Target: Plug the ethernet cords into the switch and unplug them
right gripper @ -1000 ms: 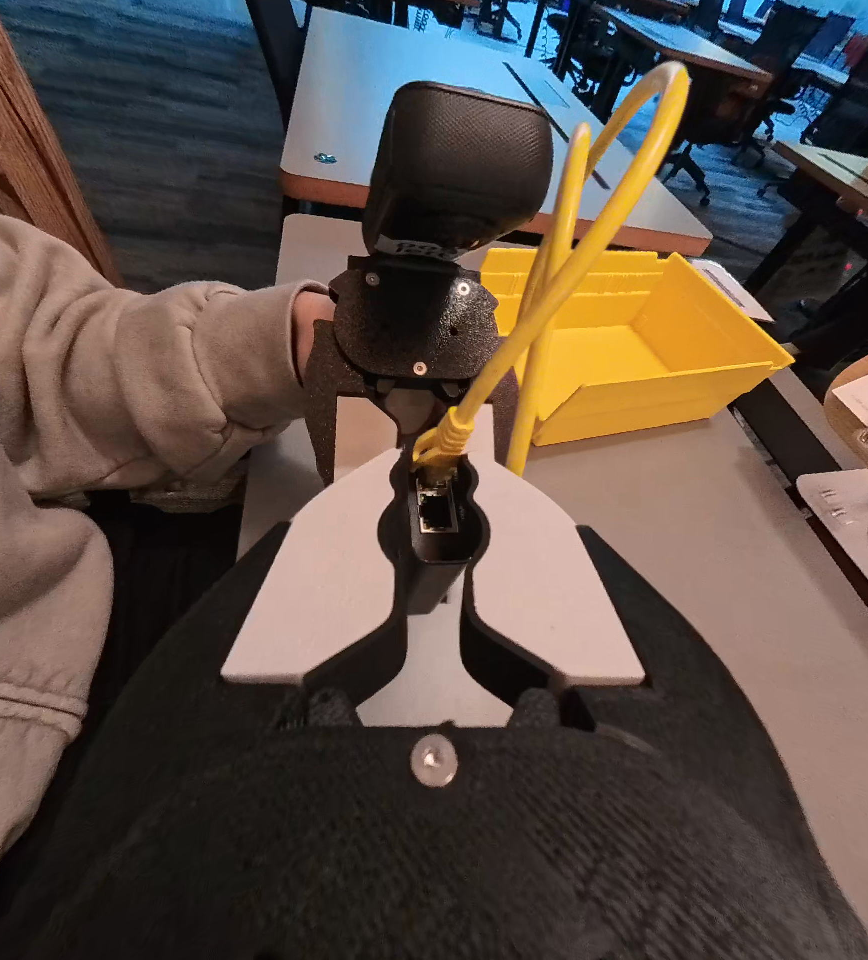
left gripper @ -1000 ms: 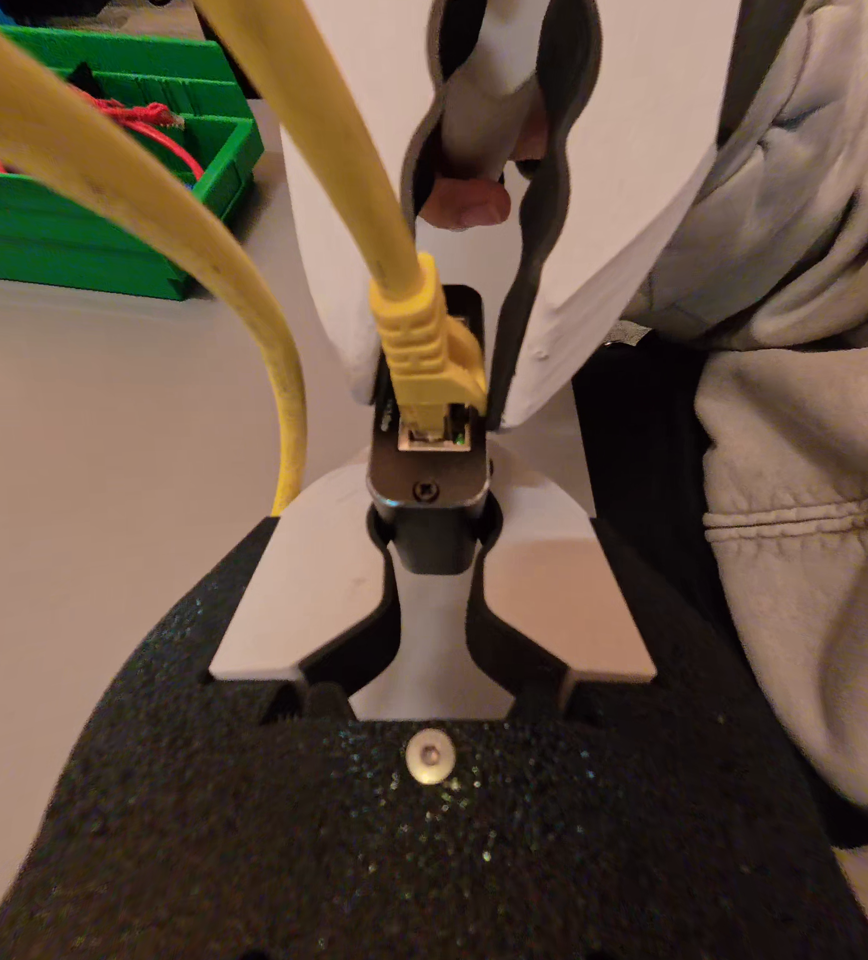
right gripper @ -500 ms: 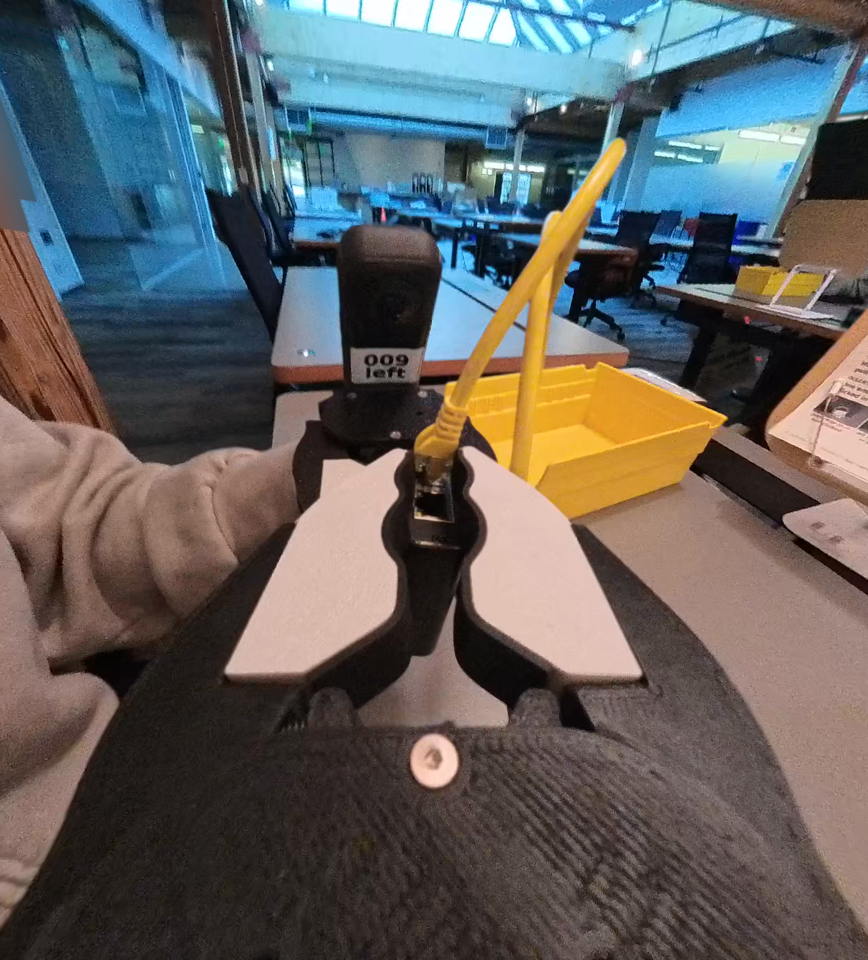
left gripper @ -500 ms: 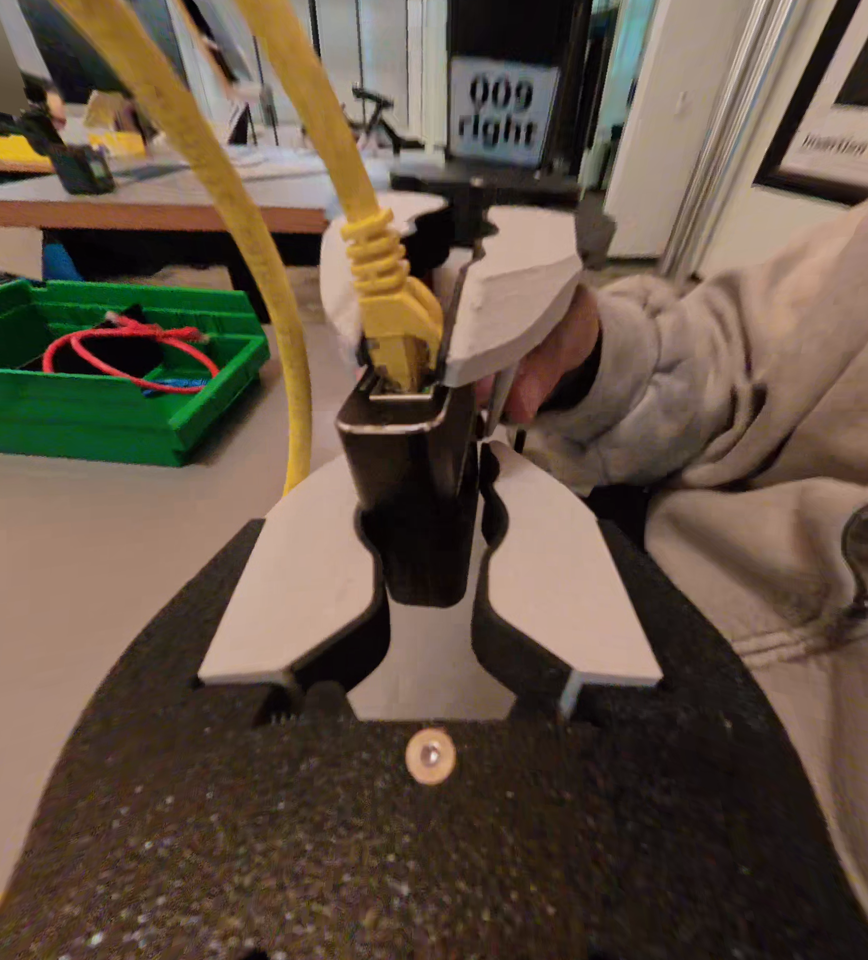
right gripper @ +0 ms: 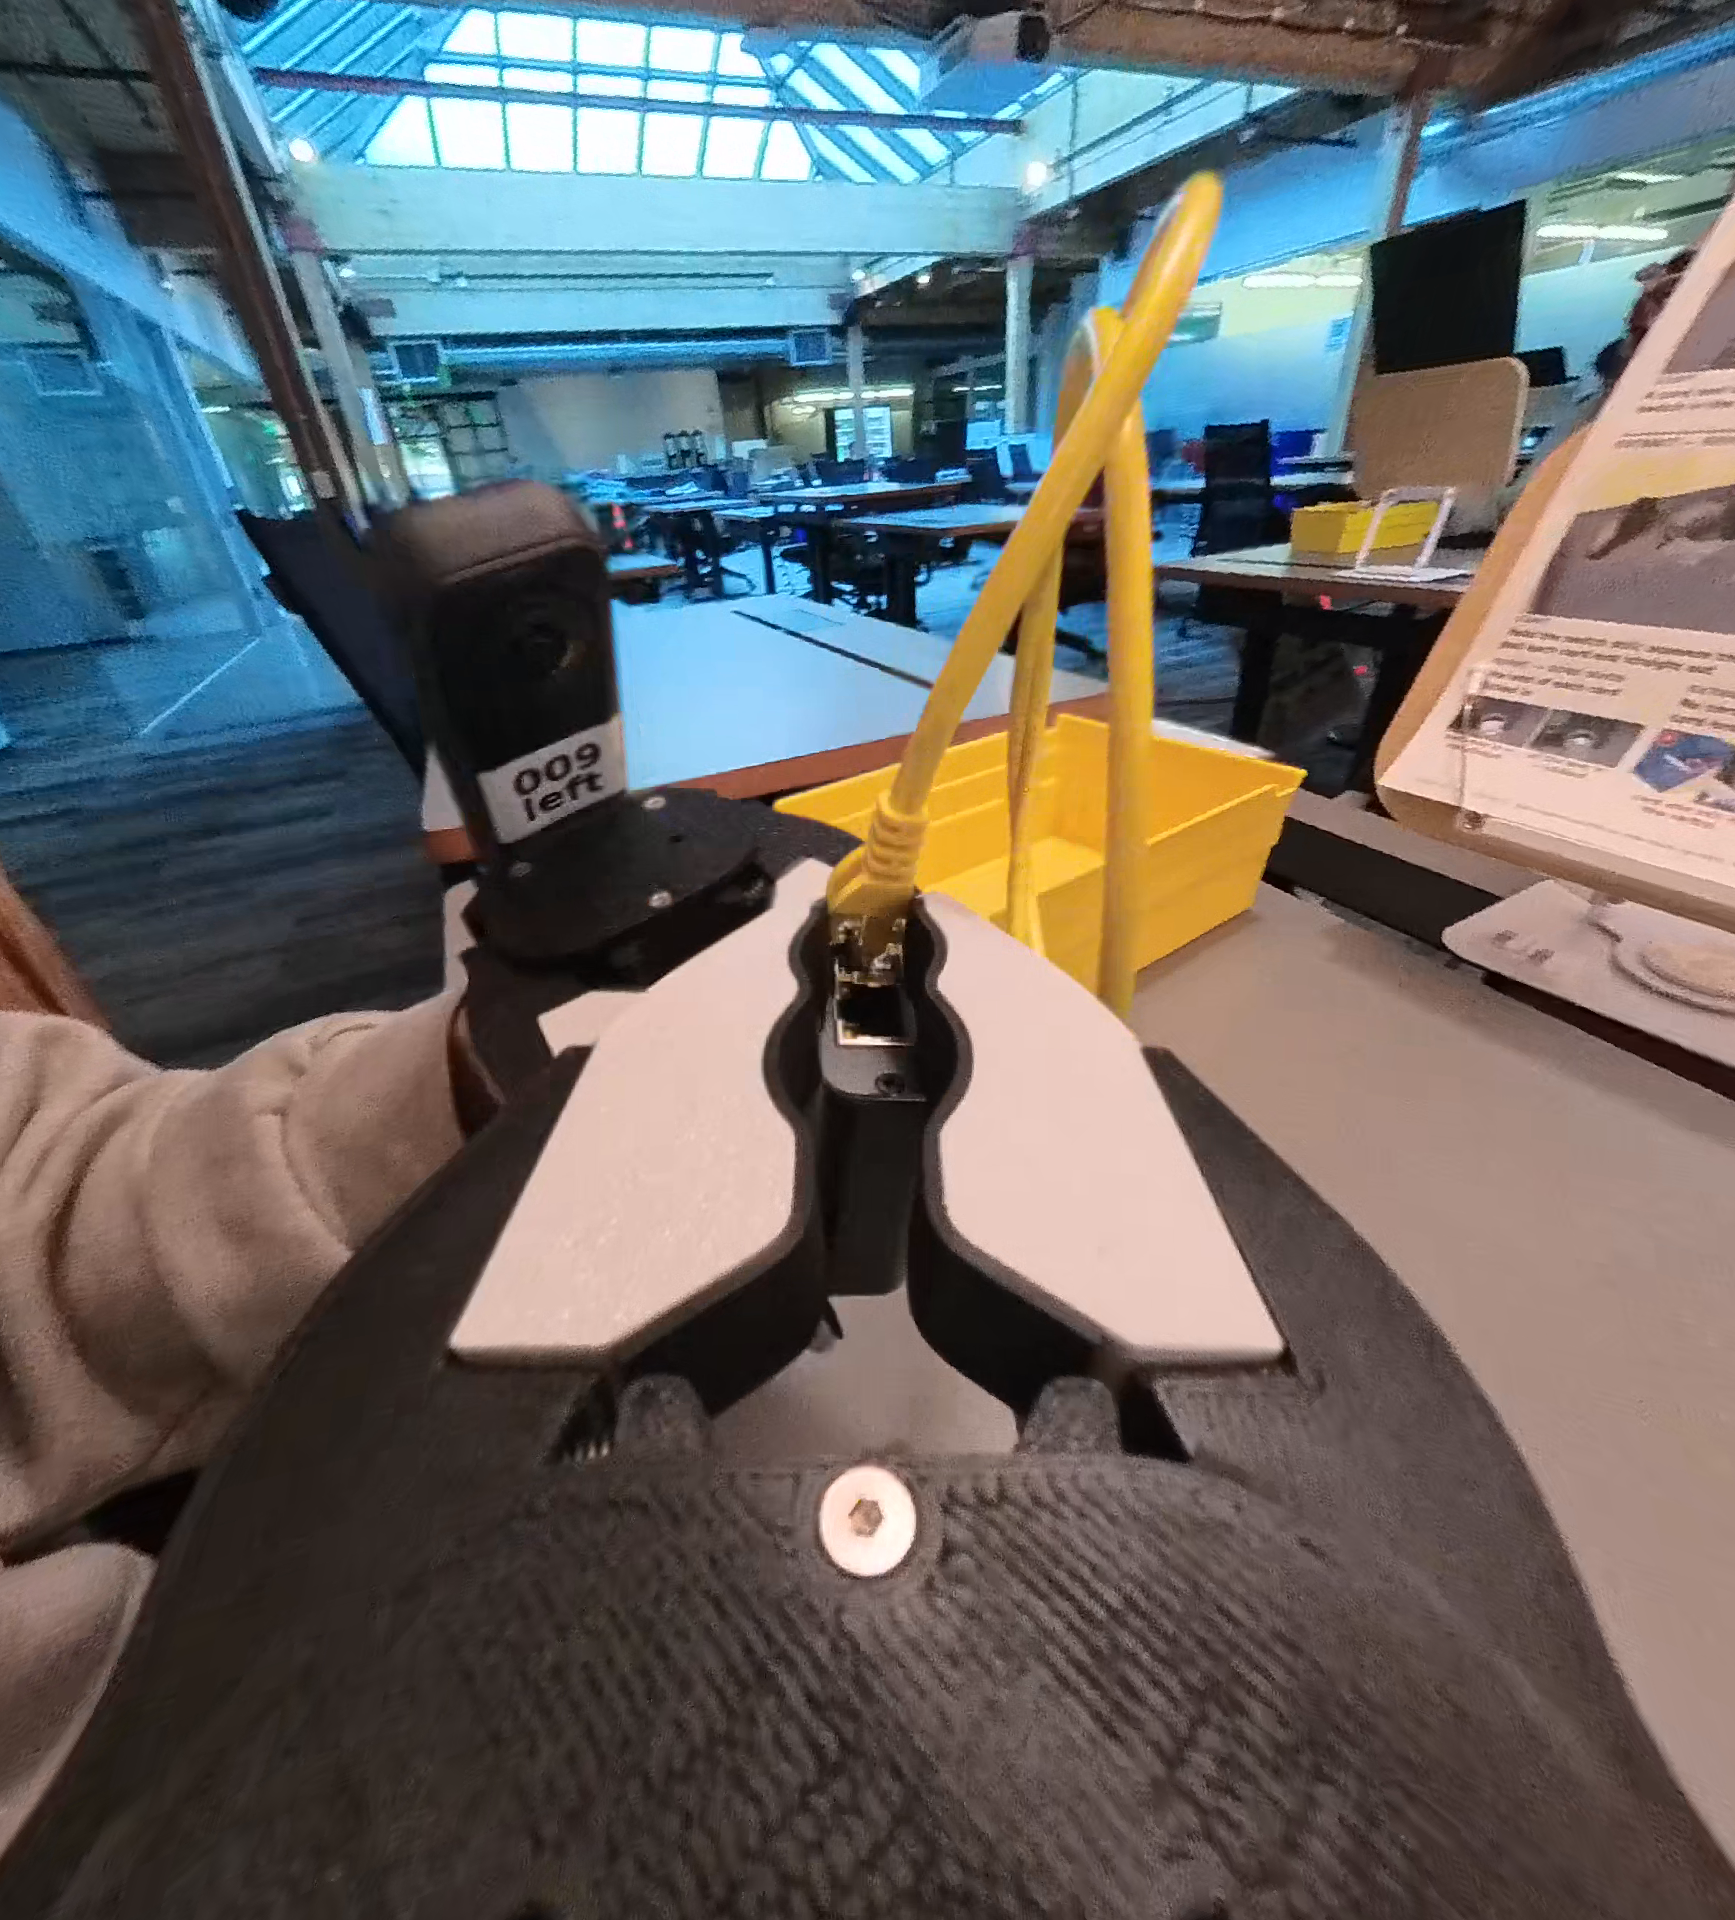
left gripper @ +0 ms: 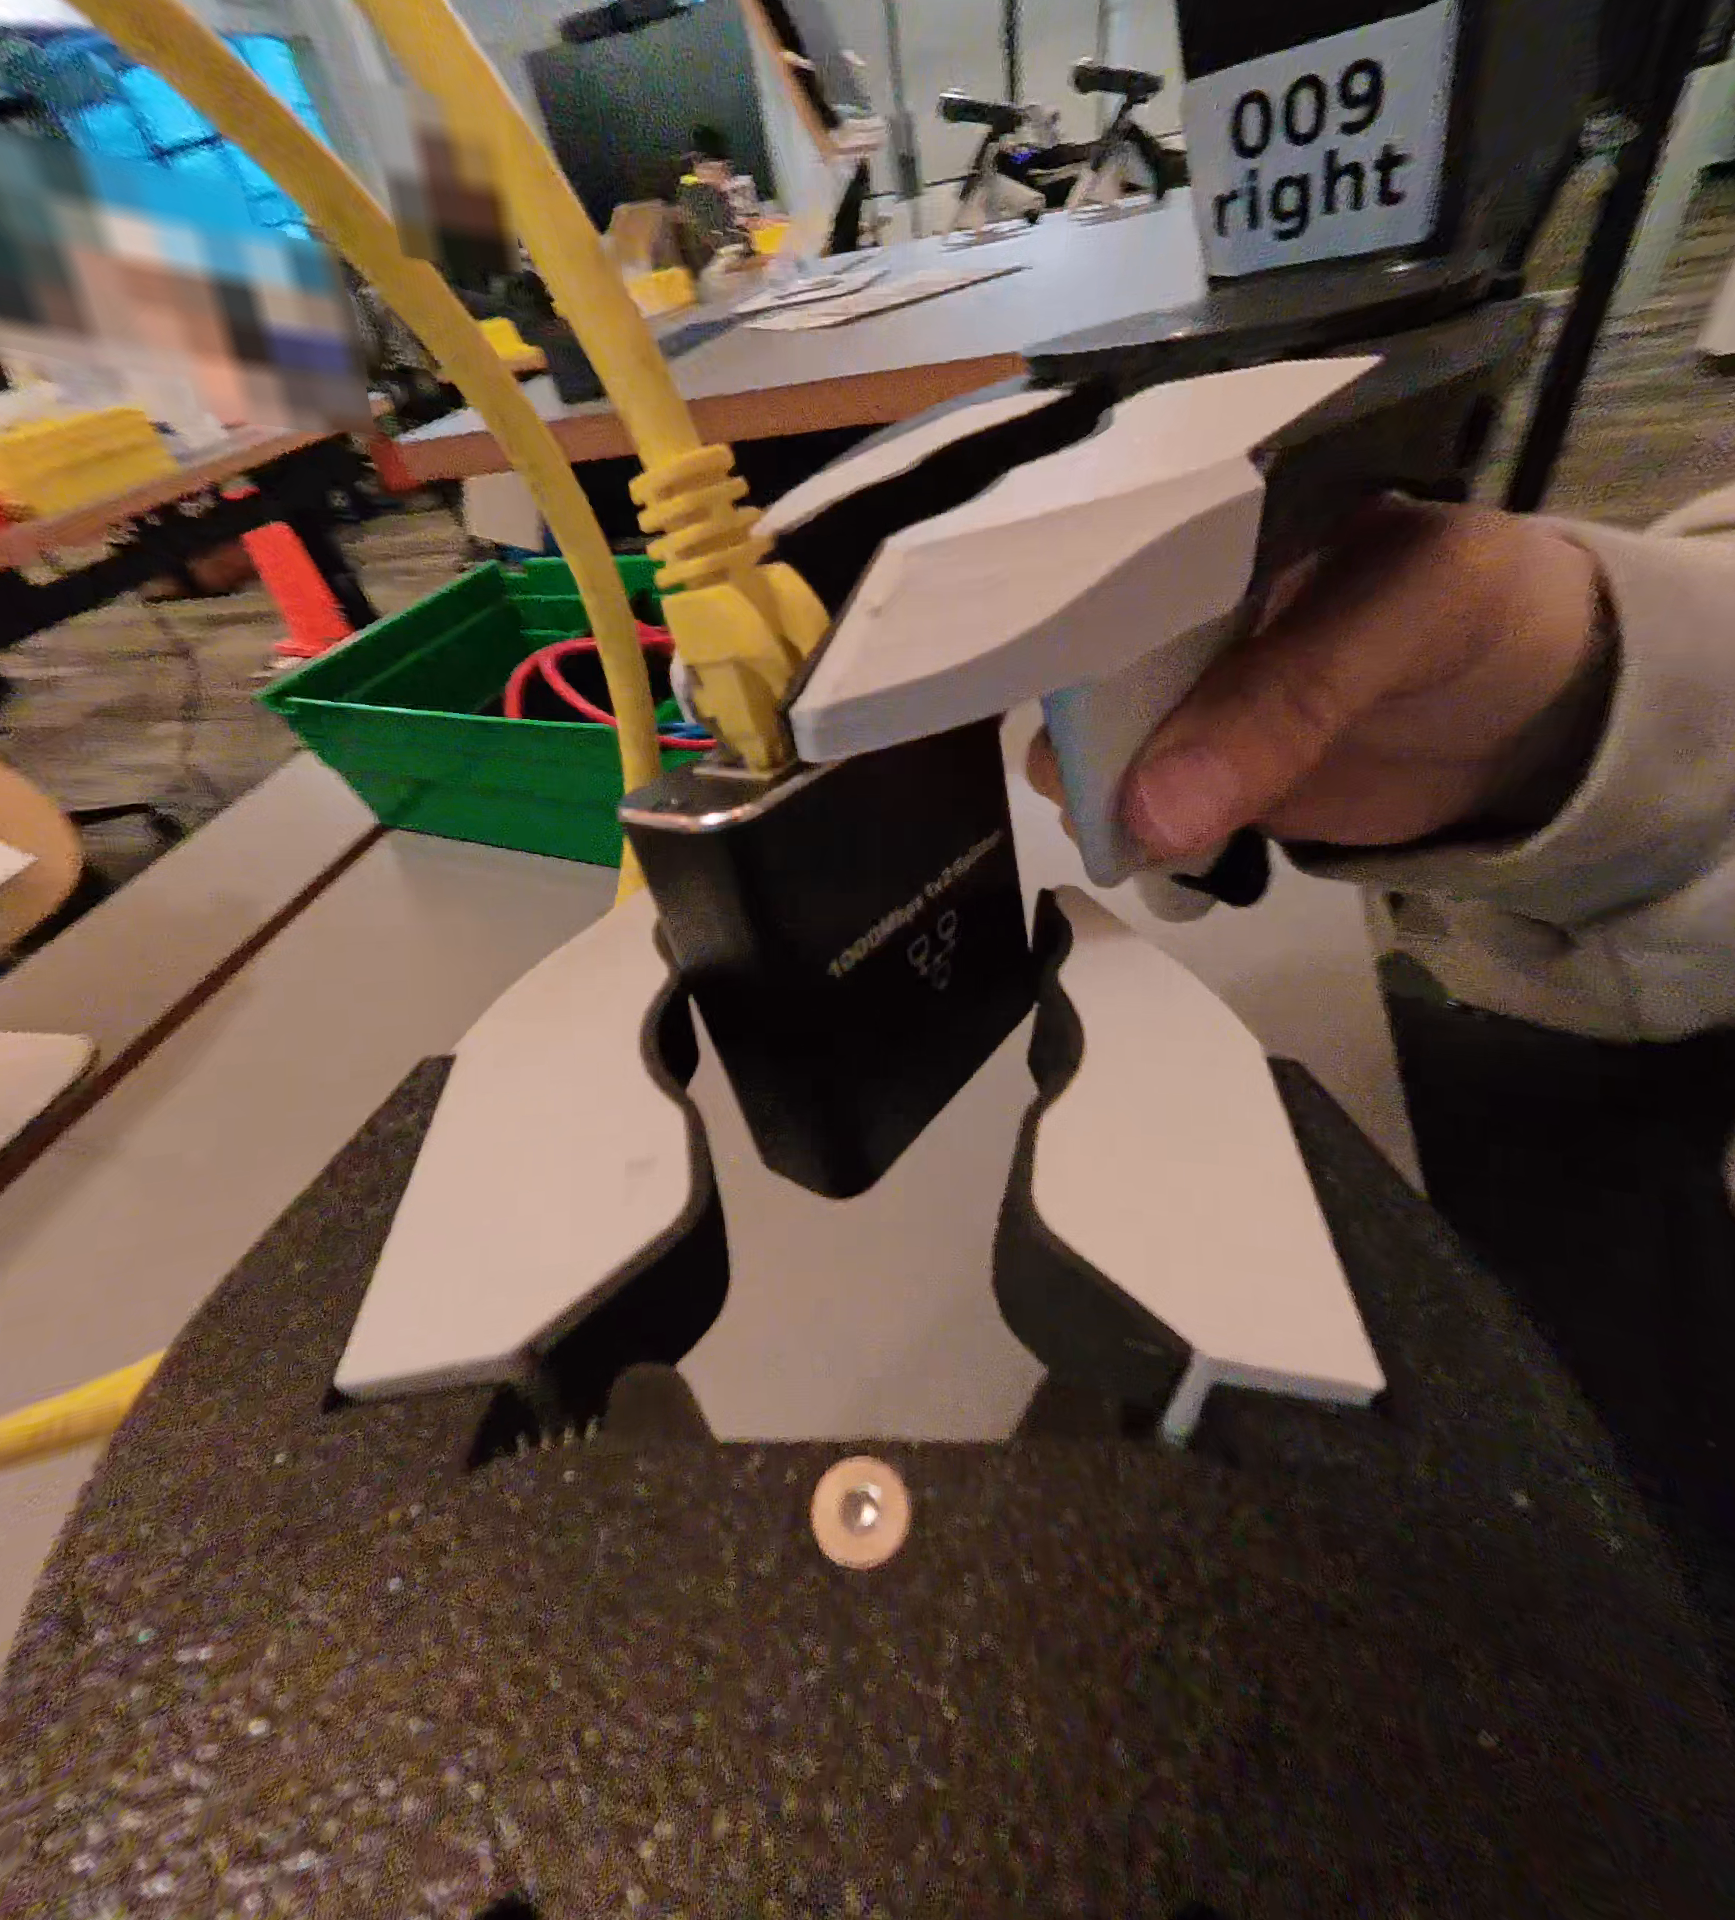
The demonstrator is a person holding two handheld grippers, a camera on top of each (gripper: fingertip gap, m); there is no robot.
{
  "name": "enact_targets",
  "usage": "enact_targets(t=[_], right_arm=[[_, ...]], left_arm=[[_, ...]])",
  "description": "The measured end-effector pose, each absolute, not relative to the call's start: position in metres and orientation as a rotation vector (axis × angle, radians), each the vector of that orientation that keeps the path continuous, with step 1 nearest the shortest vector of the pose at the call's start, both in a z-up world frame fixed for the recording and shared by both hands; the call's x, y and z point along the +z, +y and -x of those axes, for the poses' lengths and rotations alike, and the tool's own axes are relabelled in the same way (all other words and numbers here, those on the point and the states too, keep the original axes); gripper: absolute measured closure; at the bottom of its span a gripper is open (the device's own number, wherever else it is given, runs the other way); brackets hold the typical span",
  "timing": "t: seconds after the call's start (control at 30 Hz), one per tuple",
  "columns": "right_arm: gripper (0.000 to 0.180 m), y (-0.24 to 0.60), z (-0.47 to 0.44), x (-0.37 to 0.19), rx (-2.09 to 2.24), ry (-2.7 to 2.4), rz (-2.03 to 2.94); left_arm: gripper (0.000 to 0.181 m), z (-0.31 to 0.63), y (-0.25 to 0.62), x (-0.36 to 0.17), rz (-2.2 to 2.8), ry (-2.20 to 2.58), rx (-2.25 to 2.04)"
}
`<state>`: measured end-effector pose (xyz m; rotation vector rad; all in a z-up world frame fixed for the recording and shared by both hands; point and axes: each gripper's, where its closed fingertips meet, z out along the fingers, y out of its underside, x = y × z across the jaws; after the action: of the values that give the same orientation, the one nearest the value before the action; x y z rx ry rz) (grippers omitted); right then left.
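A small black switch (left gripper: 842,987) stands upright between the fingers of my left gripper (left gripper: 852,914), which is shut on its lower body. A yellow plug (left gripper: 728,634) sits in a port on its top end. The yellow cord (left gripper: 572,260) loops up and comes back down to the table. My right gripper (right gripper: 873,899) is shut around the plug (right gripper: 873,925) and the switch's top (right gripper: 868,1143). An empty port shows just below the plug. The right gripper also shows in the left wrist view (left gripper: 998,582), coming in from the upper right.
A green bin (left gripper: 447,717) with a red cable (left gripper: 551,665) stands behind the switch on the grey table (left gripper: 219,1091). A yellow bin (right gripper: 1185,821) stands beyond my right gripper. A poster board (right gripper: 1621,623) stands at the far right. A person's hand (left gripper: 1362,686) holds the right gripper. Left tips to right tips: about 6 cm.
Both grippers have tilted up together with the switch, and its wide face has turned toward the left camera. The yellow plug stays in its port. Both grips are unchanged.
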<state>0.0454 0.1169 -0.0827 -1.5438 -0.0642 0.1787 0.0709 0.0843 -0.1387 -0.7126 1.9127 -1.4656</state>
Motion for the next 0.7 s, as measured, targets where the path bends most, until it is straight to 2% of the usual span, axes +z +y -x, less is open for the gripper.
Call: enact_targets(t=[0.23, 0.47, 0.67, 0.7], right_arm=[[0.166, 0.108, -0.072, -0.076, 0.217, 0.190, 1.396], [0.165, 0.110, -0.070, -0.089, 0.167, 0.215, 1.438], [0.166, 0.105, -0.069, -0.084, 0.141, 0.204, 1.400], [0.165, 0.105, -0.067, -0.084, 0.151, 0.189, 1.405]], left_arm=[[0.112, -0.092, 0.087, -0.133, 0.765, 1.694, -1.236], [0.099, -0.103, 0.093, -0.145, 0.859, 1.602, -0.998], [0.091, -0.103, 0.088, -0.141, 0.877, 1.527, -1.013], [0.095, -0.103, 0.084, -0.143, 0.880, 1.548, -1.053]])
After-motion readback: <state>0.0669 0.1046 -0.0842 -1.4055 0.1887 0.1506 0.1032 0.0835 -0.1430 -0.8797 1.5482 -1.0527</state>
